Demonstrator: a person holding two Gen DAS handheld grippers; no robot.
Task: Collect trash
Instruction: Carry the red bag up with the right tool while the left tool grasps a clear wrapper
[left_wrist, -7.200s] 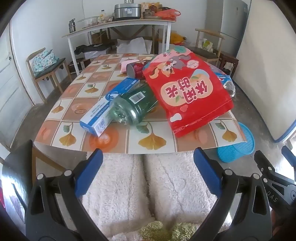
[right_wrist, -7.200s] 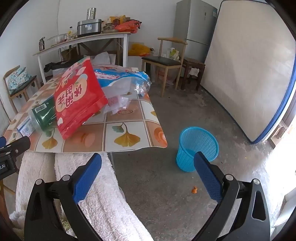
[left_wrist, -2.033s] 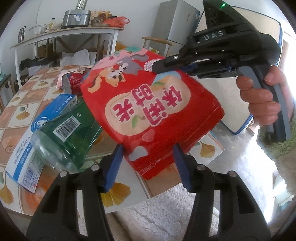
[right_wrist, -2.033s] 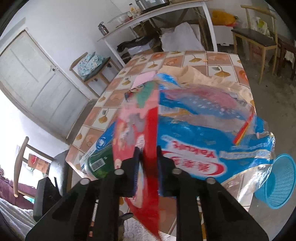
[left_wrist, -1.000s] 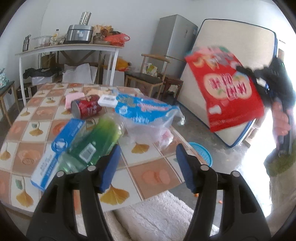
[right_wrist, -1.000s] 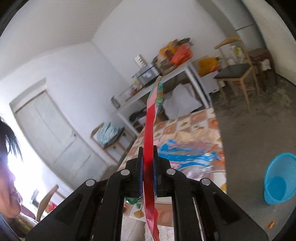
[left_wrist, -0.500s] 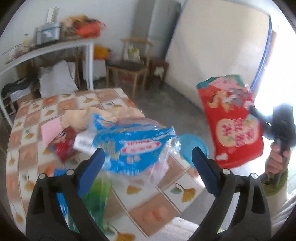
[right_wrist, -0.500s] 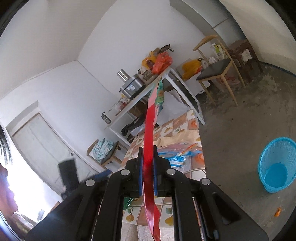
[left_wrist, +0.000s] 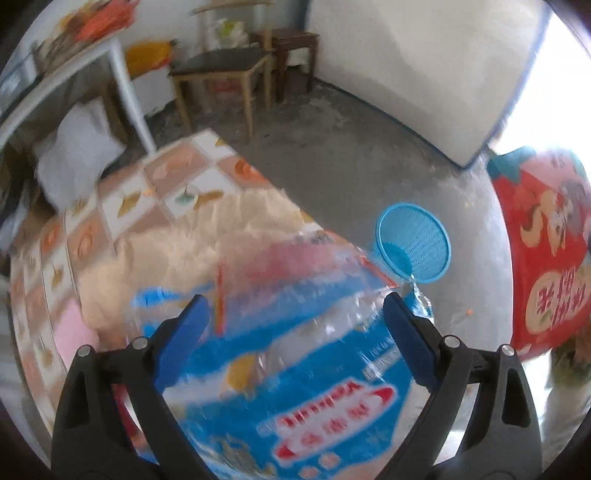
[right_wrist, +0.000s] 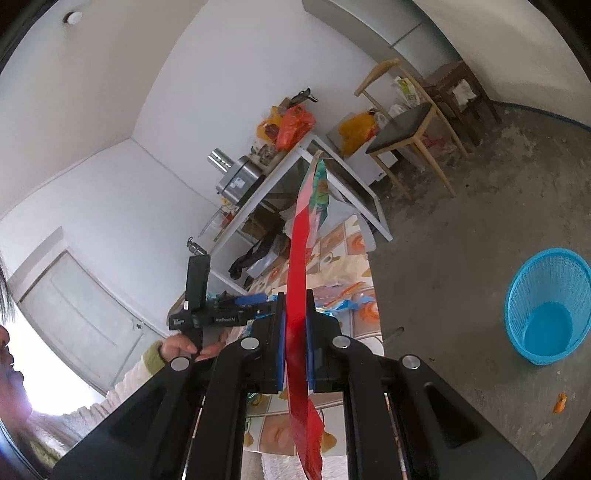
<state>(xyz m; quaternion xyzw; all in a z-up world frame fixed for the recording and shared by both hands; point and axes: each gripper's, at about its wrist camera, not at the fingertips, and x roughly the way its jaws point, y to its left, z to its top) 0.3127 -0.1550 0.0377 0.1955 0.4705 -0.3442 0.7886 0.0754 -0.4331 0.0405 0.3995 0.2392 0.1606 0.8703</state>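
Right claw (right_wrist: 295, 345) grips red bag (right_wrist: 297, 295) edge-on — left claw (left_wrist: 295, 325) wide over blurred blue wrapper (left_wrist: 295, 376).

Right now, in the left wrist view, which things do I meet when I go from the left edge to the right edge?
Pink paper → blue and clear plastic bag → blue basket → red snack bag.

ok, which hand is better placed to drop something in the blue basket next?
Right. The right gripper is already shut on the red snack bag, with the empty blue basket beside it. The left gripper is open over the blue plastic bag, holding nothing.
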